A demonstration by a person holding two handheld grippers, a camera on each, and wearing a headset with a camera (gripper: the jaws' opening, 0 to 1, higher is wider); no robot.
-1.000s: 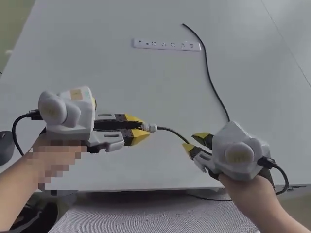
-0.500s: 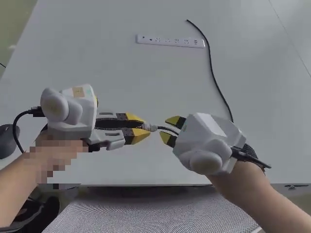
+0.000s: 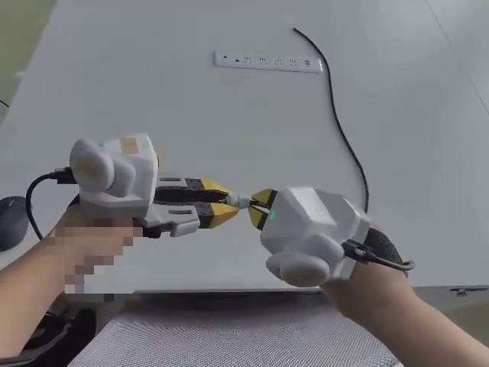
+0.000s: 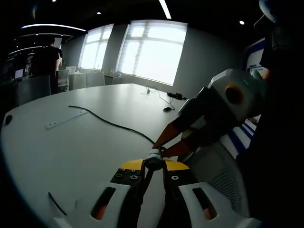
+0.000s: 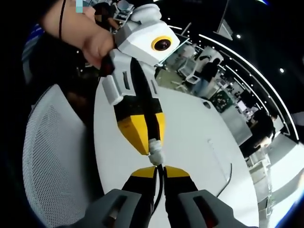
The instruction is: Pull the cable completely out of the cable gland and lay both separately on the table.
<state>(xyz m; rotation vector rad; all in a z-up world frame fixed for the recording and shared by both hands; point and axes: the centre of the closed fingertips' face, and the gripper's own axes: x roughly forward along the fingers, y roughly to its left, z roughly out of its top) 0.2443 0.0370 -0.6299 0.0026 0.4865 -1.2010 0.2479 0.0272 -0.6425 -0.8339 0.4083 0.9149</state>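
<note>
Cable gland (image 4: 153,158): pinched tight by my left gripper (image 4: 153,166), held above table (image 3: 229,115).
Cable (image 5: 158,181): clamped in my right gripper (image 5: 160,170), just beside it.
Risk: with a weak grip, my jaws could slip along the cable.

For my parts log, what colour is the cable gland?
White; the cable gland shows best in the right gripper view.

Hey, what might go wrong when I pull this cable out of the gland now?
The left gripper holds the cable gland only at its jaw tips, so a hard pull might slip it free. The right gripper grips the cable right beside the gland and may pinch it too.
</note>
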